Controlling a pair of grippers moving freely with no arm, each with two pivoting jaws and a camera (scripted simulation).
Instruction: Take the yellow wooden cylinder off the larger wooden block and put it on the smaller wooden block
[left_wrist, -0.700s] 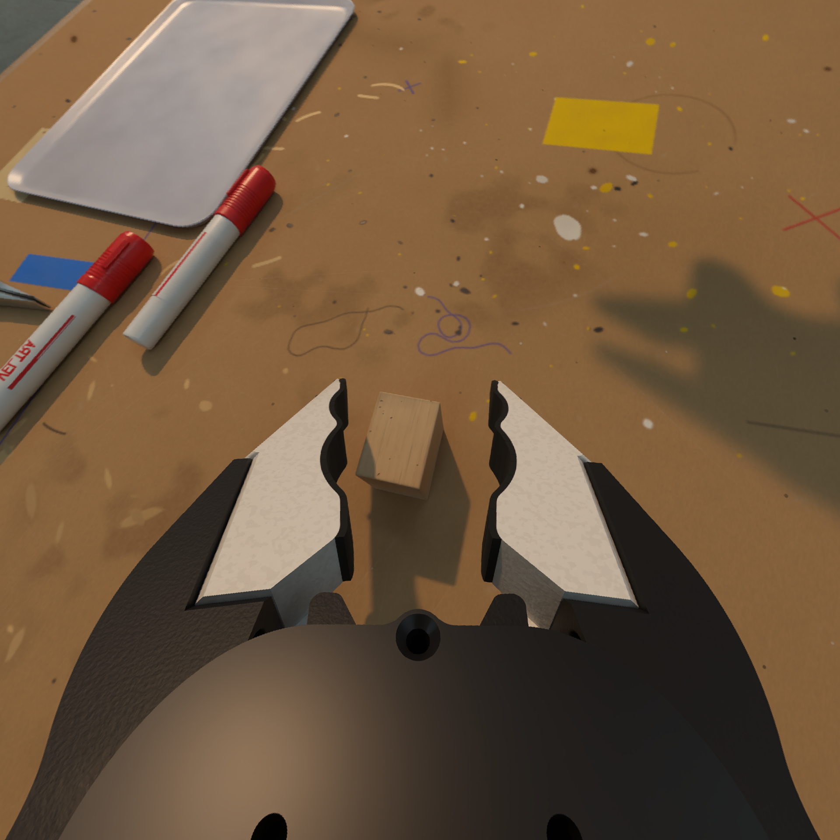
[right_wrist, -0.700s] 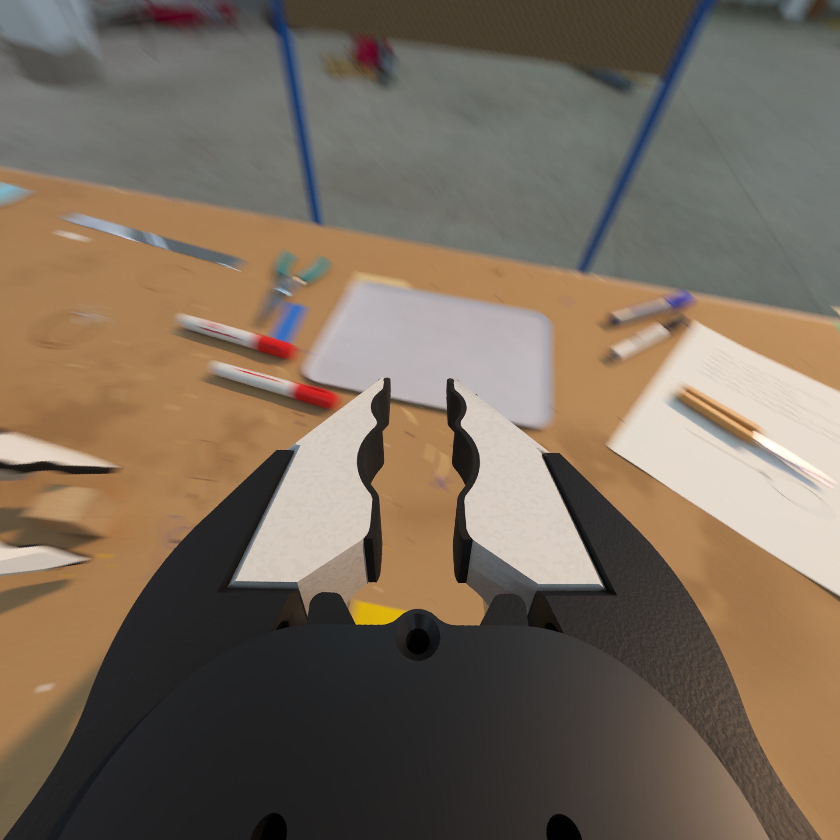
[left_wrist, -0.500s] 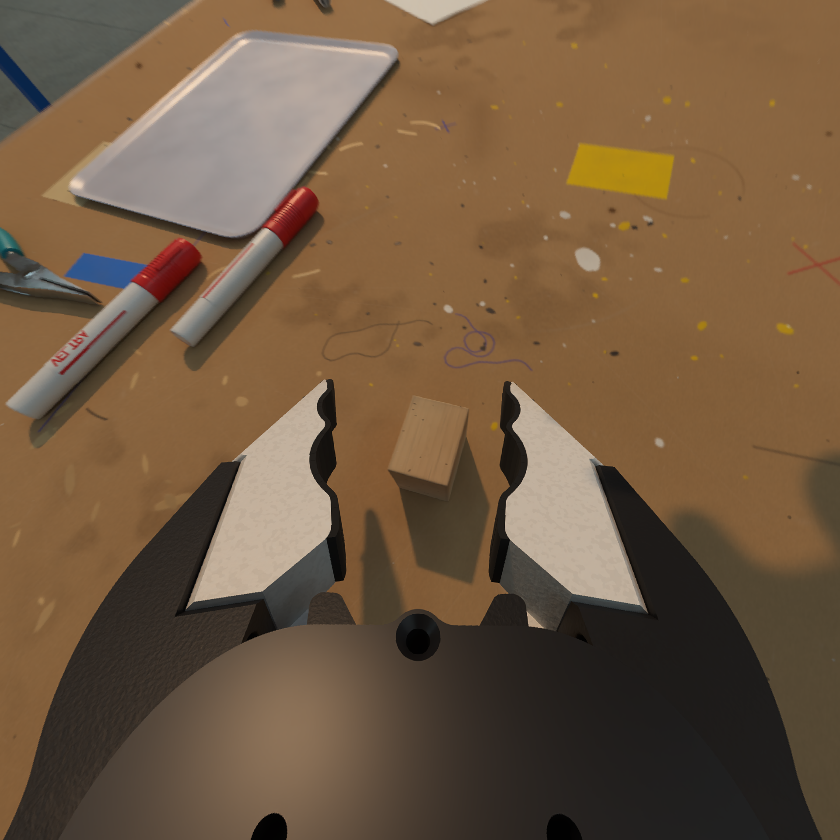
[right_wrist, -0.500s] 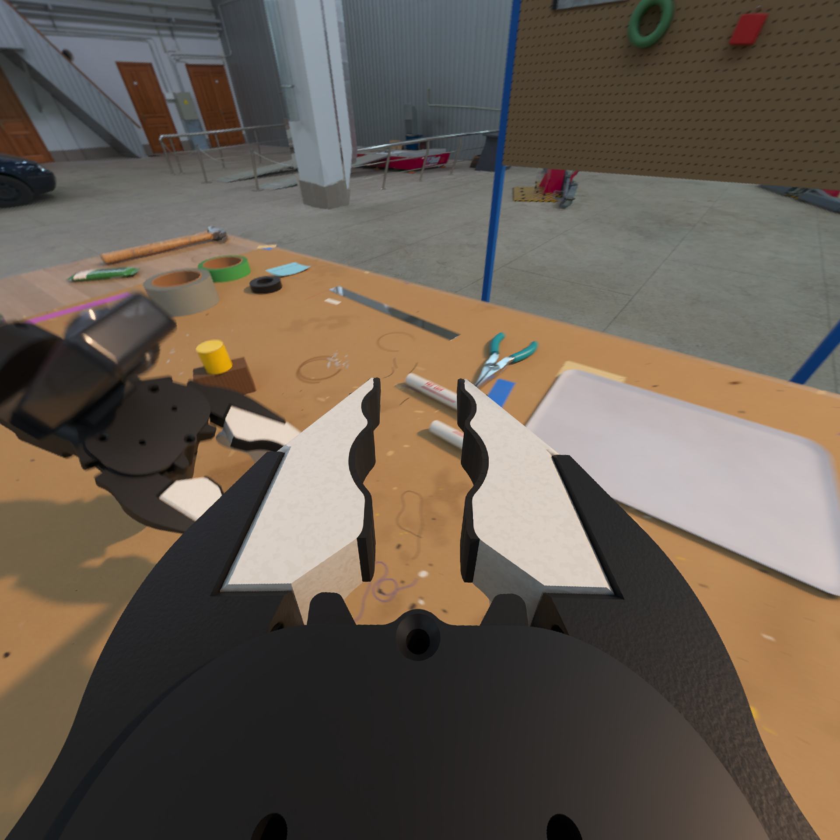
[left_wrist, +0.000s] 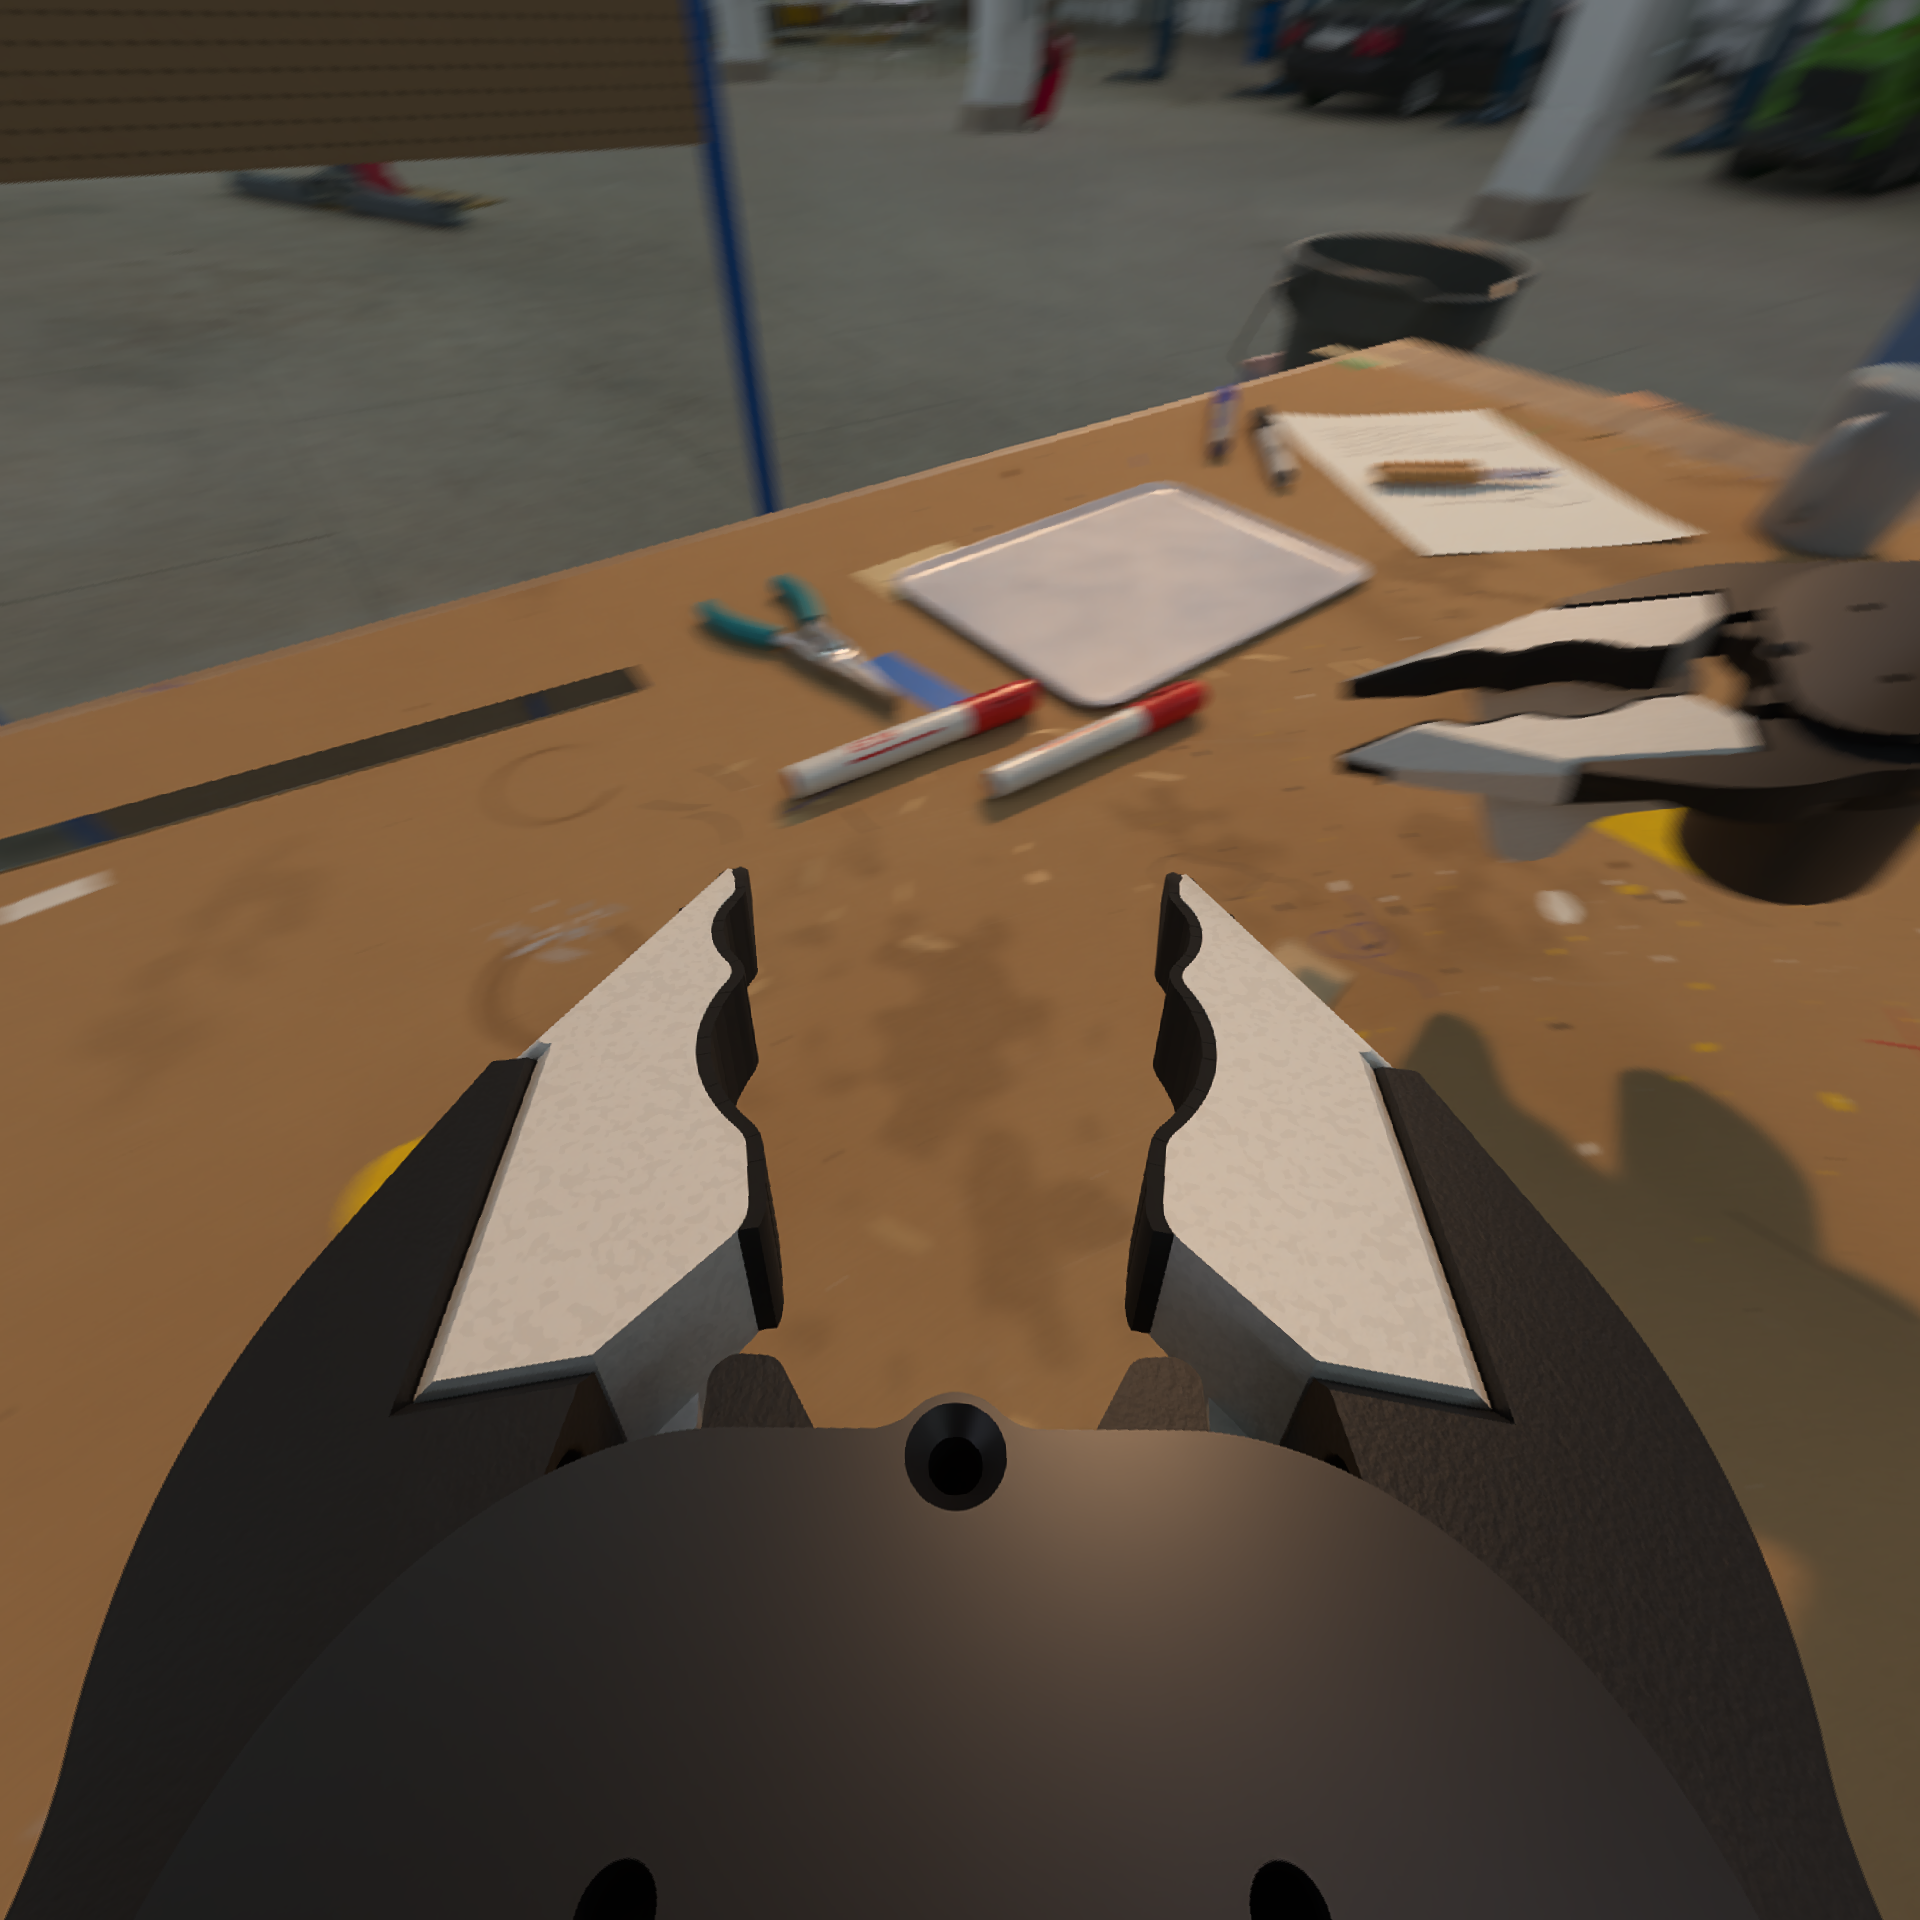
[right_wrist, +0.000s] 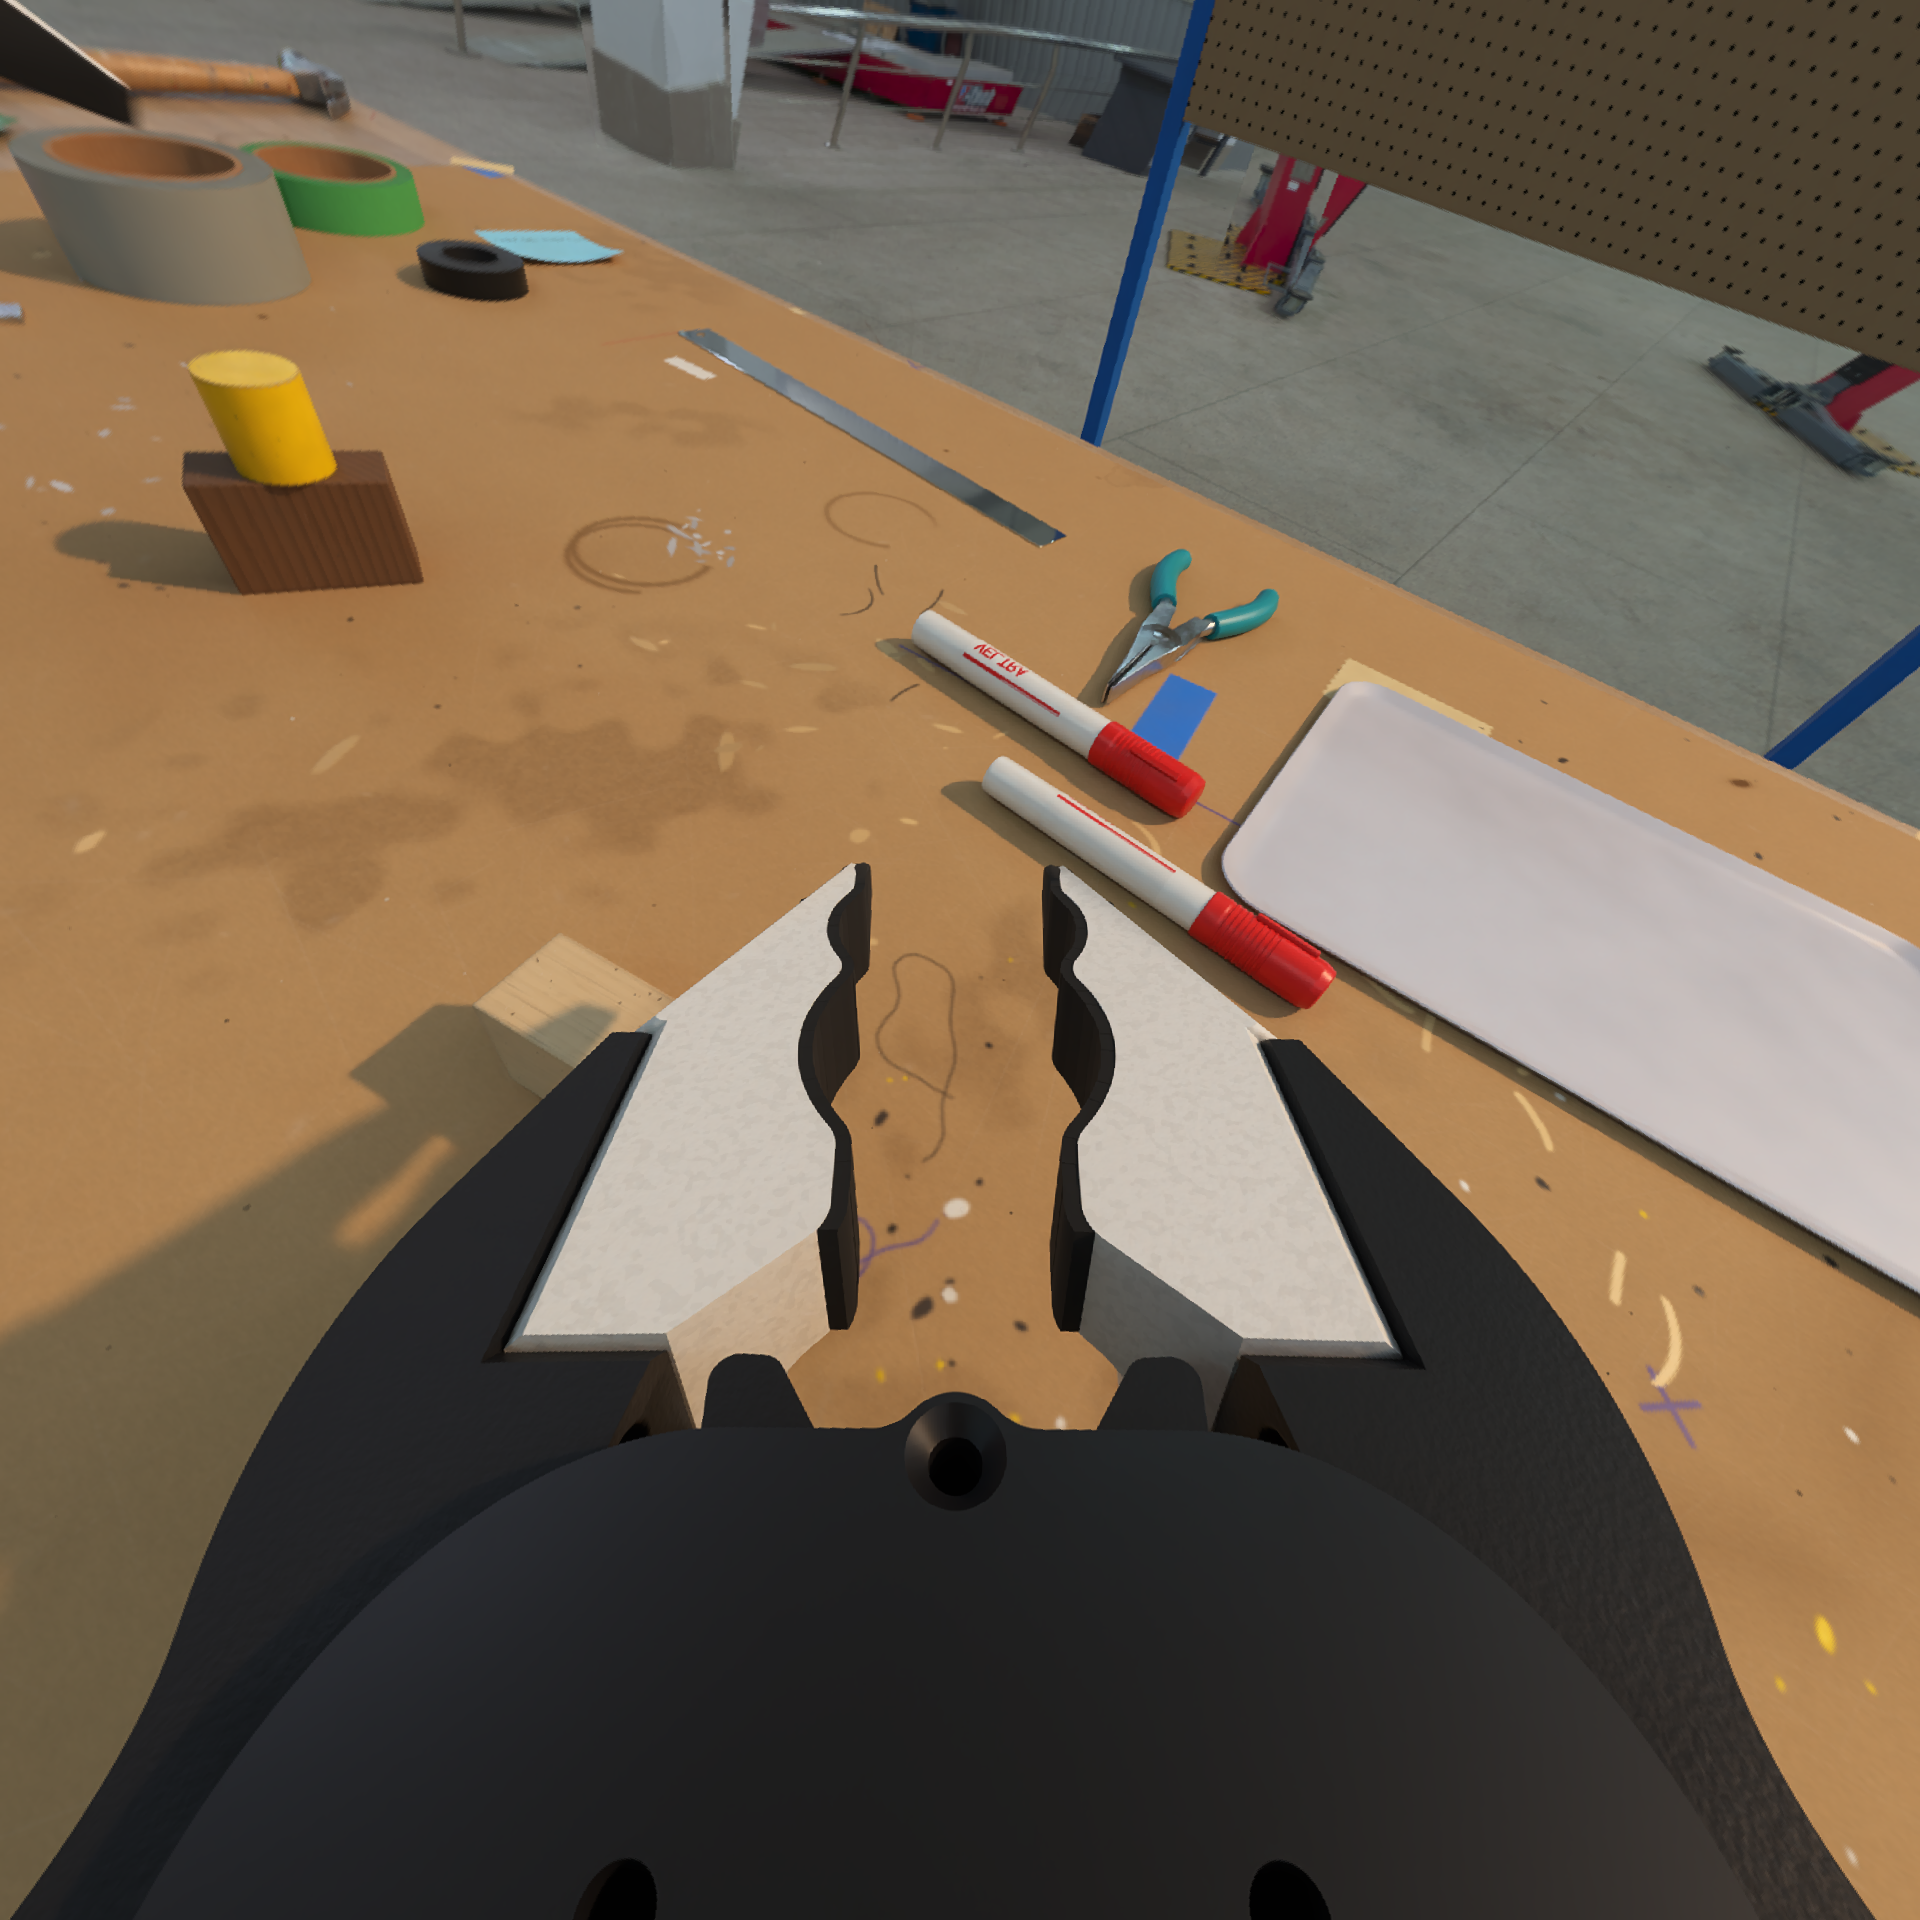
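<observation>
Counter (right_wrist: 623, 727): brown board, stained and flecked with paint, with pencil scribbles.
Markers: two white ones with red caps, the far marker (right_wrist: 1055, 710) and near marker (right_wrist: 1153, 894) lying roughly parallel, just beside the tray.
Tray (right_wrist: 1558, 956): pale grey, shallow, flat on the counter.
Pliers (right_wrist: 1179, 623): teal handles, beyond the markers, tip near a blue tape patch (right_wrist: 1174, 715).
Metal ruler (right_wrist: 868, 434): thin strip, lying along the far edge.
Tape rolls: a grey roll (right_wrist: 156, 213), a green roll (right_wrist: 338, 187) beside it, a small black ring (right_wrist: 473, 268) near them.
Hammer (right_wrist: 223, 78): at the far corner.
Paper sheet (left_wrist: 1475, 478): white, with pencils on it; two pens beside it.
Bucket (left_wrist: 1392, 291): dark, on the floor past the counter.
Pegboard (right_wrist: 1558, 156): brown, on blue posts.
</observation>
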